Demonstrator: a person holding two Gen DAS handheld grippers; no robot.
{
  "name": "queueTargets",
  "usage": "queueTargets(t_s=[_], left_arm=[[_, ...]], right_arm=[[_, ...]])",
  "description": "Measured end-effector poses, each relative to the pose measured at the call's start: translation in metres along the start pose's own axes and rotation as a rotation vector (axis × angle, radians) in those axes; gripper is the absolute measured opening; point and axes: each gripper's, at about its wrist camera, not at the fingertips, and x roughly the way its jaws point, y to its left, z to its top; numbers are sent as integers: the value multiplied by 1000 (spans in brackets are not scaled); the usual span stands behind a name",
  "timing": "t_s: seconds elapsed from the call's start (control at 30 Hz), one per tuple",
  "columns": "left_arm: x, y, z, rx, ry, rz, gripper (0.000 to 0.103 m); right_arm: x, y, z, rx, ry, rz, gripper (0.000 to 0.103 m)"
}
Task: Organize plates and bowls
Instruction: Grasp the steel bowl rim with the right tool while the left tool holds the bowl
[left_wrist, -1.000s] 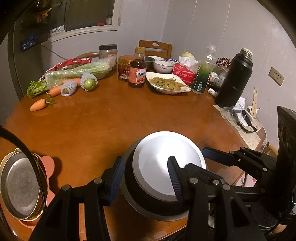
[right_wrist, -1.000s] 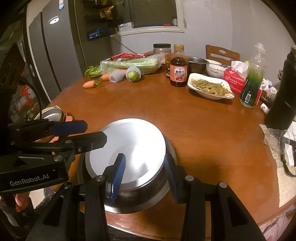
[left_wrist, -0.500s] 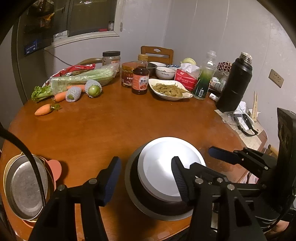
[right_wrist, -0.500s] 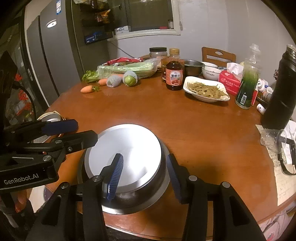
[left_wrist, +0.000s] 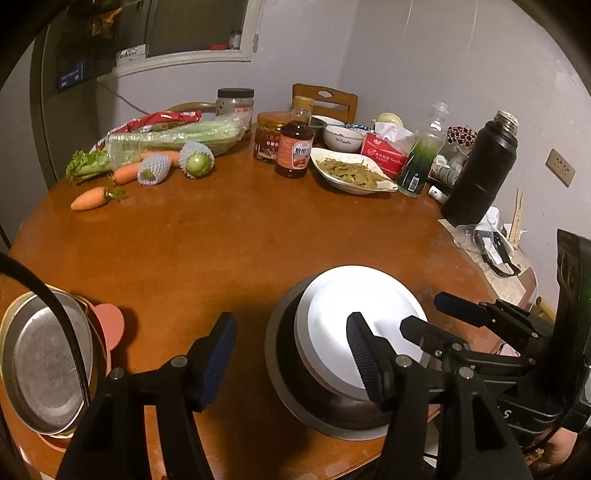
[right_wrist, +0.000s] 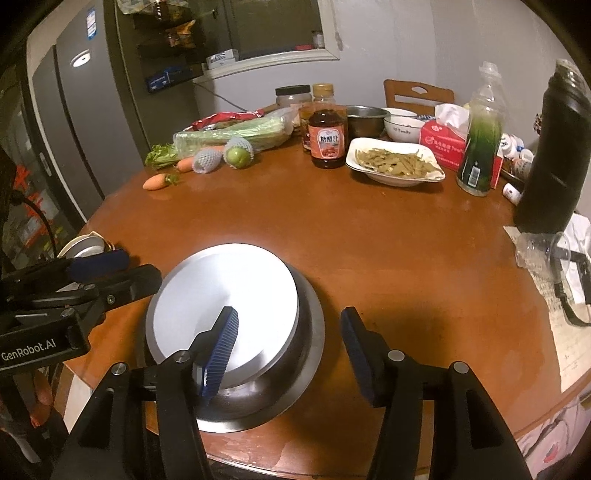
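Note:
A steel bowl stack (left_wrist: 332, 369) sits upside down near the front edge of the round wooden table (left_wrist: 240, 236); it also shows in the right wrist view (right_wrist: 236, 325). My left gripper (left_wrist: 291, 354) is open just in front of it, its right finger over the top bowl. My right gripper (right_wrist: 291, 347) is open, its left finger over the stack, its right finger beside the rim. A stack of metal plates on a pink mat (left_wrist: 44, 354) lies at the table's left edge; in the right wrist view the plates (right_wrist: 86, 245) are half hidden behind my left gripper.
At the back stand a sauce bottle (left_wrist: 295, 144), jars, a white dish of food (left_wrist: 351, 173), bowls (left_wrist: 341, 136), a tissue box, a green bottle (left_wrist: 423, 158) and a black flask (left_wrist: 480, 173). Carrots, celery and netted fruit (left_wrist: 195, 160) lie back left. A chair stands behind.
Both grippers have opened wider and pulled back a little from the bowl stack, which stays on the table. The left gripper has drifted left.

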Motion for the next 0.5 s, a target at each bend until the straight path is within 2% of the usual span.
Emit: queueTargets(t_s=[0.17, 0.27, 0.4, 0.5], left_arm=[[6, 3, -2, -5, 12, 3, 63], [12, 6, -3, -19, 27, 2, 68], [20, 9, -6, -39, 57, -27, 69], [25, 10, -7, -41, 72, -18, 70]], right_arm=[[6, -5, -2, 24, 16, -4, 60], [9, -8, -4, 37, 27, -5, 60], [15, -12, -6, 73, 42, 29, 60], [17, -12, -6, 83, 51, 42, 60]])
